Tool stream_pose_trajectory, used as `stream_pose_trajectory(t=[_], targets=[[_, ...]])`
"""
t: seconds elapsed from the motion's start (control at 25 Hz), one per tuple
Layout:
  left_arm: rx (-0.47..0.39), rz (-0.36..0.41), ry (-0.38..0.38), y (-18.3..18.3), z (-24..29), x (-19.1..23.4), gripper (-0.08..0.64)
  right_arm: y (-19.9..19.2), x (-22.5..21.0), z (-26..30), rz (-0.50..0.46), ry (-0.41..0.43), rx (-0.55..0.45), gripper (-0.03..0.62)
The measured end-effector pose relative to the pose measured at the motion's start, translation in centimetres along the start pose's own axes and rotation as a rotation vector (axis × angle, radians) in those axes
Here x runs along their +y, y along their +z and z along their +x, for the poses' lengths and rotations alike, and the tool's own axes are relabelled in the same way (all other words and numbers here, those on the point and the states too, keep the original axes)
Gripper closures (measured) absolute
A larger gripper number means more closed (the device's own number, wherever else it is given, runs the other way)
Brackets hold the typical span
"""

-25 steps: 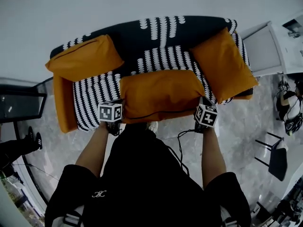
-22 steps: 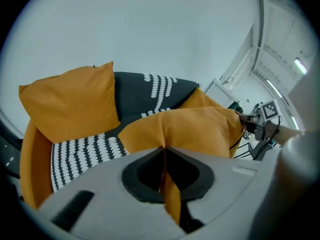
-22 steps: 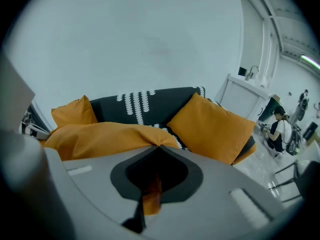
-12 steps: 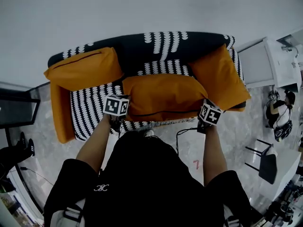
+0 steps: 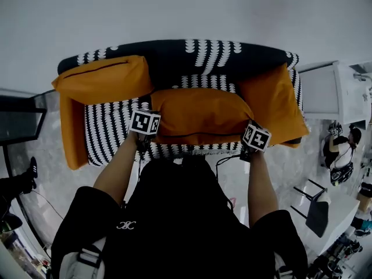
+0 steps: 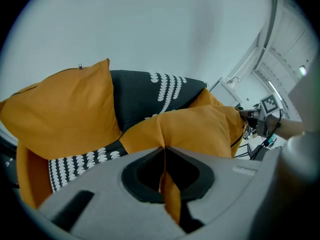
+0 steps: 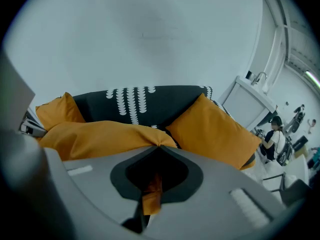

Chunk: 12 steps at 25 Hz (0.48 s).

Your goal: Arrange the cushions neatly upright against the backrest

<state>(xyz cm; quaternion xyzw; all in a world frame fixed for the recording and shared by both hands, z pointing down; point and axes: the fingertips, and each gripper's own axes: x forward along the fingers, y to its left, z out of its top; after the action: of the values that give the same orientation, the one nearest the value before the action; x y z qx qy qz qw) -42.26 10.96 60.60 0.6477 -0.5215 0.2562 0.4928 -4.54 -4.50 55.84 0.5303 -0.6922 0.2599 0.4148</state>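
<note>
middle cushion (image 5: 200, 114) moved toward backrest (image 5: 174, 54), jaws gripping it.

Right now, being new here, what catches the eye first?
Three orange cushions stand out on a black-and-white sofa. The middle cushion spans the seat, its near corners pinched by the left gripper and right gripper. The left cushion and right cushion sit at the ends.

Grey wall (image 5: 186, 10) — marble floor (image 5: 285, 173), wht cabinet (image 5: 325, 92)

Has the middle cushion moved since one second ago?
Yes. The middle cushion has gone back across the sofa seat, toward the backrest.
</note>
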Motion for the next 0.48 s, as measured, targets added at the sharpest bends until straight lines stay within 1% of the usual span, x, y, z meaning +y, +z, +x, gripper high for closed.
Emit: stream_pose_trajectory(t=[0.32, 0.48], targets=[[0.000, -0.103, 0.079, 2.9, 3.6, 0.2, 0.545, 2.9, -1.5, 5.8, -0.056, 0.112, 0.053, 0.578], [0.044, -0.158, 0.093, 4.3, 6.6, 0.4, 0.543, 4.9, -2.5, 9.9, -0.093, 0.157, 0.109, 0.578]])
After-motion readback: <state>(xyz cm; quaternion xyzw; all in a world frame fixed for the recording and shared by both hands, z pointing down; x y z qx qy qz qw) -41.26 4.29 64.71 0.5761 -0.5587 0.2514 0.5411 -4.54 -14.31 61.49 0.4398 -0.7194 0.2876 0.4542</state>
